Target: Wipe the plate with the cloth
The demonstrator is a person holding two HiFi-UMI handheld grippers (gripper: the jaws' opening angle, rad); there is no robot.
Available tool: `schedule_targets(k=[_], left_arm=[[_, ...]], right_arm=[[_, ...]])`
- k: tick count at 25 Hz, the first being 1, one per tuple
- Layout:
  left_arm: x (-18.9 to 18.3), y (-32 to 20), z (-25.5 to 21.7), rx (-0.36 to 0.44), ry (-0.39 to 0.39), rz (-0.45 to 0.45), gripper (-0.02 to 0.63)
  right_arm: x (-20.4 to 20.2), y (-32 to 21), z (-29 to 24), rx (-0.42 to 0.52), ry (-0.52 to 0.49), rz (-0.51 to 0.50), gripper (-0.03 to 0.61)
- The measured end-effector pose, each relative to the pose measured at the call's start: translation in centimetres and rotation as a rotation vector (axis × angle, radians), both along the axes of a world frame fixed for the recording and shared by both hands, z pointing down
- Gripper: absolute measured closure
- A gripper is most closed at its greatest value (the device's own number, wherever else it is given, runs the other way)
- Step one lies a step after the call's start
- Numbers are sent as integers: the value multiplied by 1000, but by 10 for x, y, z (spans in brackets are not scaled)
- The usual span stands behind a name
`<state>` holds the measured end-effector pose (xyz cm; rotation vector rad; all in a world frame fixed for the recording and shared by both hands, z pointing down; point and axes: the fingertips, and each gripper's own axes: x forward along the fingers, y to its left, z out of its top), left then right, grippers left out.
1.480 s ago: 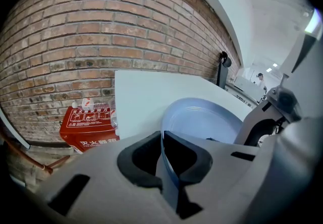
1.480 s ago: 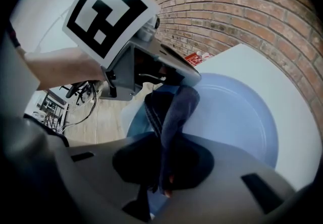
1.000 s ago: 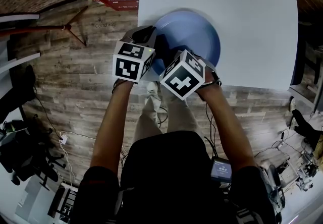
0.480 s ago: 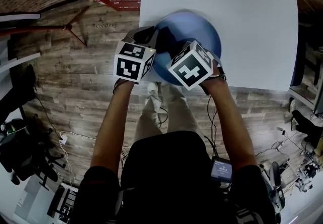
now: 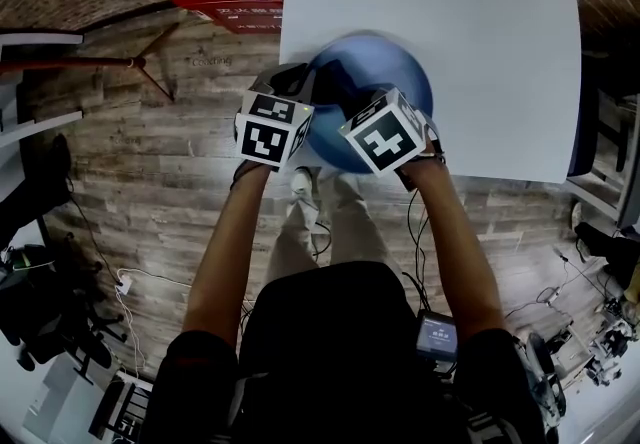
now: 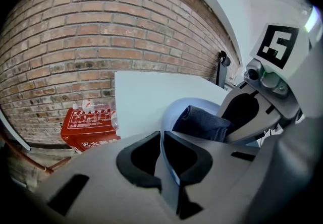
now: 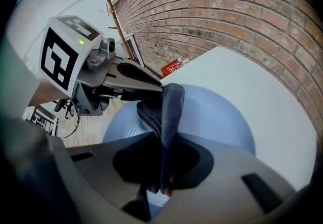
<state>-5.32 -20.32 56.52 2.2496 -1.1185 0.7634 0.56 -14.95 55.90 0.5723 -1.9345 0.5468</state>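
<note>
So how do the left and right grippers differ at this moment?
The left gripper pinches the blue plate by its rim; the right gripper clamps the dark cloth. The left sits at the plate's edge; the right reaches over its face. Both are shut.

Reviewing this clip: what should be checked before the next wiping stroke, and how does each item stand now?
1. Left gripper clamped on the rim of the blue plate: ok.
2. Right gripper shut on the dark blue cloth: ok.
3. Cloth lying against the plate's face: ok.
4. Plate supported by the white table: cannot tell; it overhangs the near edge and is blurred.
5. Plate's face wiped all over: cannot tell.
</note>
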Motion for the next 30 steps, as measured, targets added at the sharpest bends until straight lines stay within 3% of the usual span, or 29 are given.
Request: schedule_targets(k=[8, 15, 22, 30], left_arm=[[-11, 16, -21, 12, 44, -22, 578], [-8, 34, -44, 17, 47, 48, 578], [-11, 60, -71, 31, 86, 64, 580], [-11, 85, -109, 87, 128, 101, 594]], right_arm=[[15, 6, -9, -22, -59, 121, 515], [21, 10, -34, 18, -104, 198, 515], [19, 21, -68, 77, -167, 275, 515], [13, 40, -110, 173, -217, 340, 515]])
